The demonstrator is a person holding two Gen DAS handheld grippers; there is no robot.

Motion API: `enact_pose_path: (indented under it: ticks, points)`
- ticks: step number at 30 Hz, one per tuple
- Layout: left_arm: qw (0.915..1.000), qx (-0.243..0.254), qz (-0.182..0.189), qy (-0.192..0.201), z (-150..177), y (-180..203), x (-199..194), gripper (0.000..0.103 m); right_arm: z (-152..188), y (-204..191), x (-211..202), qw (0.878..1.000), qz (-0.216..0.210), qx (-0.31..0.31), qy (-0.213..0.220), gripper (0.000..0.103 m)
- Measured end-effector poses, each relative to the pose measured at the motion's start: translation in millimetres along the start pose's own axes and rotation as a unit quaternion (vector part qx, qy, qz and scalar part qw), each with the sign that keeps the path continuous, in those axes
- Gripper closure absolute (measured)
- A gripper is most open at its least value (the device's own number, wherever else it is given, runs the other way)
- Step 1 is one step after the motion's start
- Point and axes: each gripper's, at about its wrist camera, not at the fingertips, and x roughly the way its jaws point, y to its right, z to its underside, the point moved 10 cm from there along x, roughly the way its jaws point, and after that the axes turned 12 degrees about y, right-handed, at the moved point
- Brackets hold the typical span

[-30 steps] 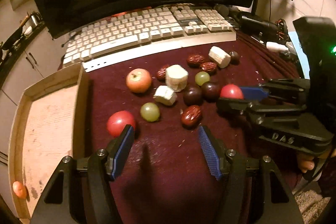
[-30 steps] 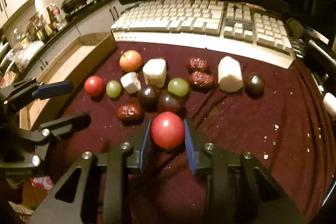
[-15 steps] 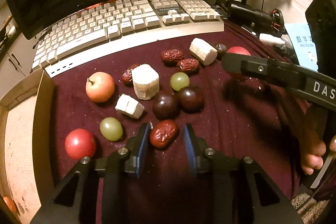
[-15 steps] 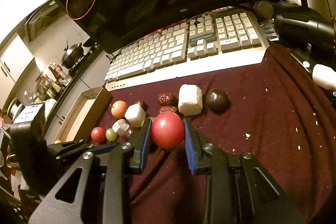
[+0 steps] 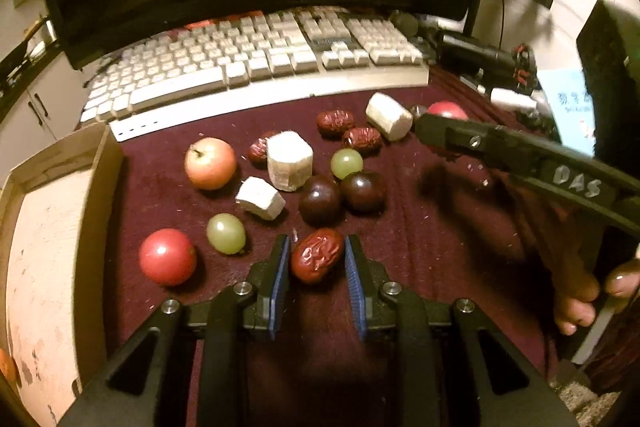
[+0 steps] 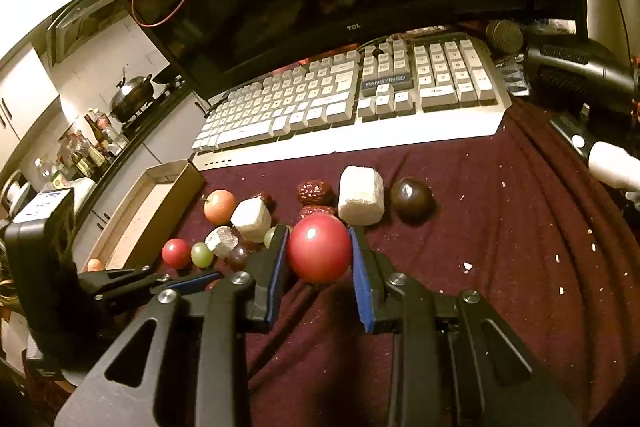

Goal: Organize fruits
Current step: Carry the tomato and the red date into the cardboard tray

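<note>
Low in the middle of each view, we hold a red date (image 5: 317, 261) in our left gripper (image 5: 314, 269) and a red tomato (image 6: 319, 247) in our right gripper (image 6: 319, 269), fingers squeezed on them, probably to carry both to the wooden tray (image 5: 52, 235).

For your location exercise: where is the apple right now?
In the left wrist view the apple sits on the cloth left of the fruit cluster, between the tray and the big white chunk.

Dim, warm yellowish light, dark vignetted corners, strong fisheye bending at edges, soft blur on the keyboard (image 5: 256, 63).
</note>
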Motion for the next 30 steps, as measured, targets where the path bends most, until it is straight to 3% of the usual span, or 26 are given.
enact_pose_path:
  ticks: [5,16,20,30]
  points:
    - [0.999,-0.022,-0.01,0.038,-10,-14,-32,0.077,-2,-4,-2,1.0,0.006,-0.023,0.016,0.071]
    - [0.9882,-0.08,-0.086,0.098,-18,-80,-93,0.077,-1,-11,-1,0.999,0.014,-0.026,0.018,0.071]
    - [0.9834,-0.098,-0.112,0.105,-11,-108,-107,0.077,10,-44,4,1.0,-0.021,-0.023,-0.003,0.071]
    - [0.9678,-0.146,-0.178,0.102,20,-180,-132,0.077,23,-186,33,0.986,-0.12,-0.111,-0.031,0.071]
